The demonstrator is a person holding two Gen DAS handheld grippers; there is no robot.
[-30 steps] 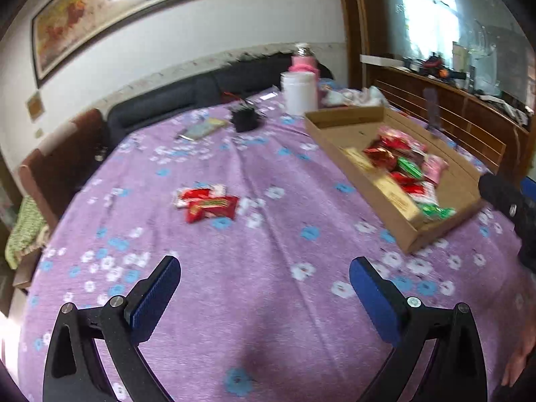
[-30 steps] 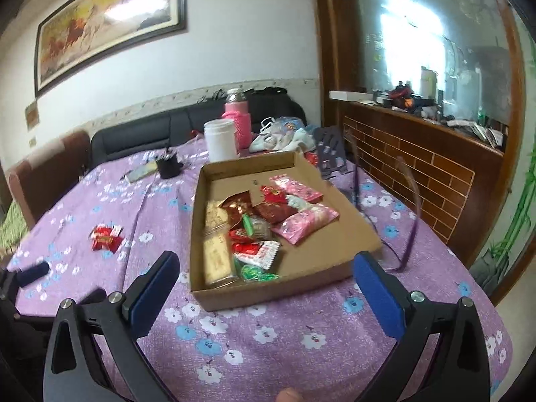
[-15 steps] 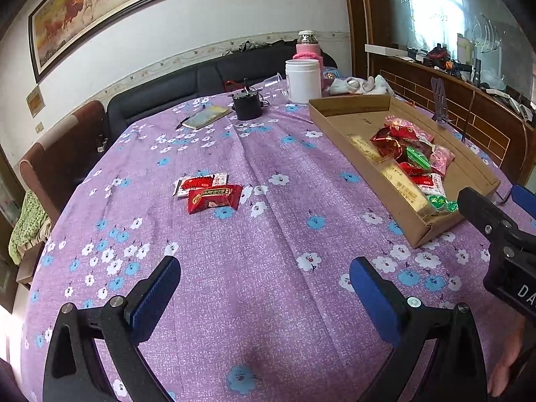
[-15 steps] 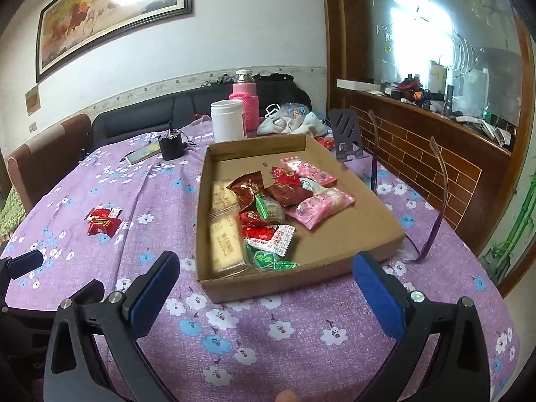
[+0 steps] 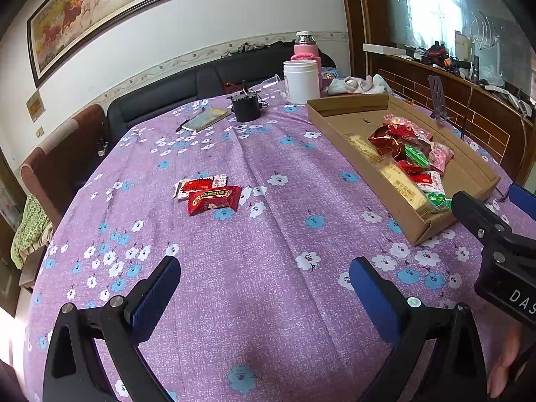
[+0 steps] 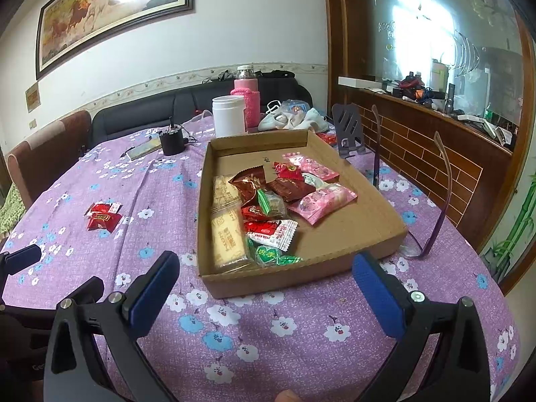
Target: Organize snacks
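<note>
Two red snack packets lie together on the purple flowered tablecloth, left of a shallow cardboard box. The box holds several wrapped snacks. My left gripper is open and empty, above the cloth well short of the packets. My right gripper is open and empty, just in front of the box's near wall. The snacks and the red packets also show in the right wrist view. Part of the right gripper shows at the left view's right edge.
At the table's far side stand a white jar, a pink flask, a black cup, a phone and crumpled cloths. A phone stand and purple glasses sit right of the box. Sofa and brick counter surround the table.
Both grippers have drawn back and steadied, so the table and box sit slightly farther and more centred. The right gripper now shows larger at the left view's right edge. Nothing was picked up.
</note>
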